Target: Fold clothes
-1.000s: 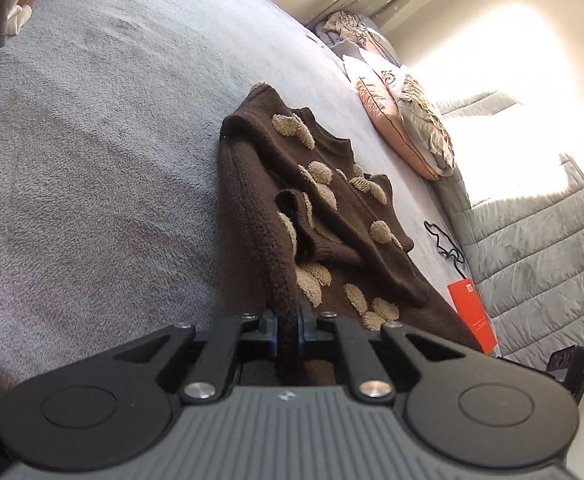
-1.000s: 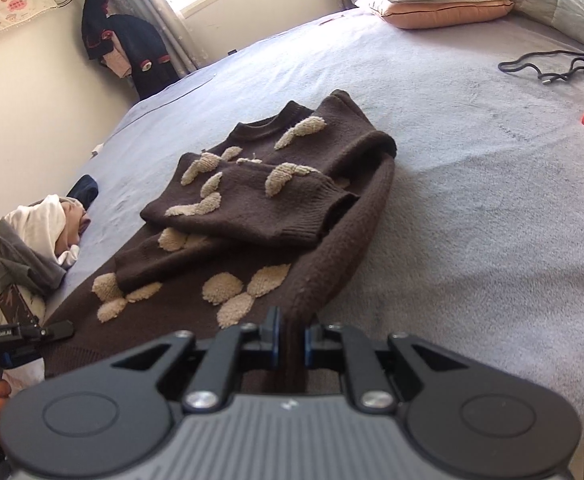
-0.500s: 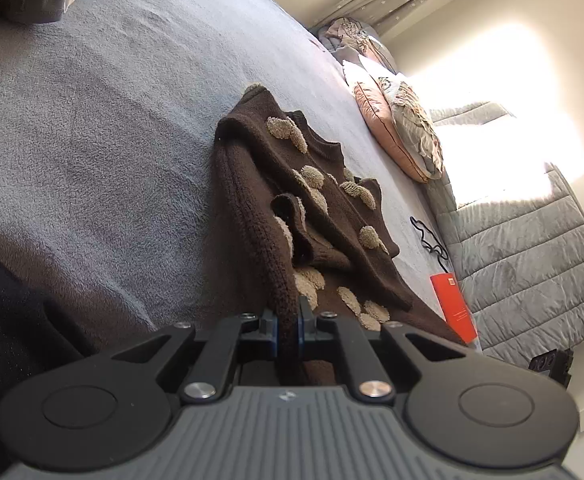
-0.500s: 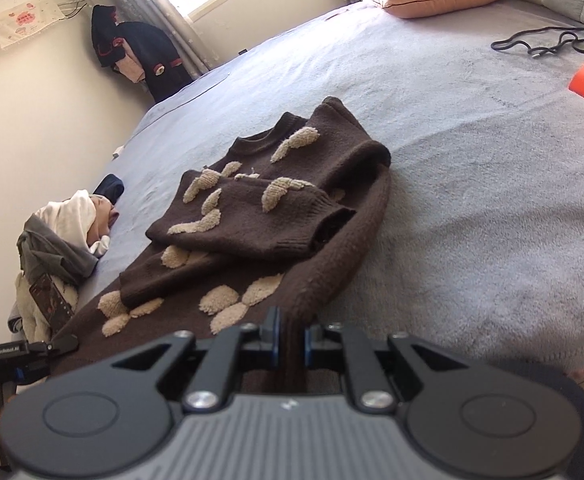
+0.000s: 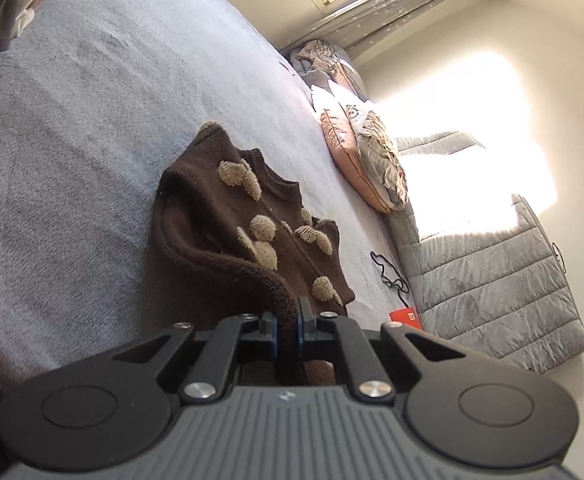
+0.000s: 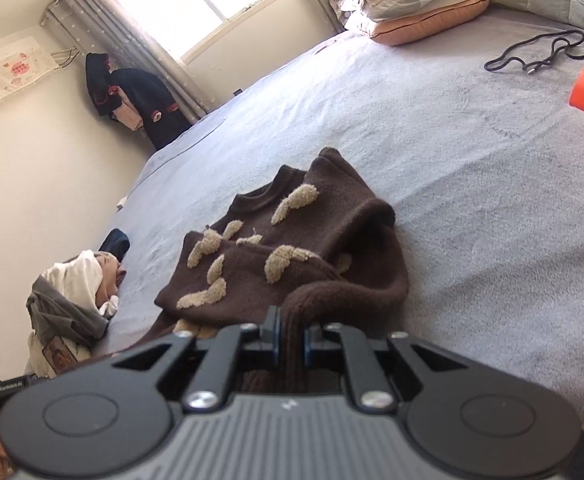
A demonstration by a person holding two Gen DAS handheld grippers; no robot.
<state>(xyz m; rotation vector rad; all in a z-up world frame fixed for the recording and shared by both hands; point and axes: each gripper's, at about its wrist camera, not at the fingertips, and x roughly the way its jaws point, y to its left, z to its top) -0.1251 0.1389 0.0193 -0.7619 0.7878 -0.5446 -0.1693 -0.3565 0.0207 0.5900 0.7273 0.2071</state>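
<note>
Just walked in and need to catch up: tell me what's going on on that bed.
A person is folding a brown sweater on a grey bed, with a hand-held tool in each hand. The left tool and the right tool are each shut on the sweater's near edge, lifting it off the bed. The sleeves are already folded across the front. A pile of other clothes waits at the bed's edge.
</note>
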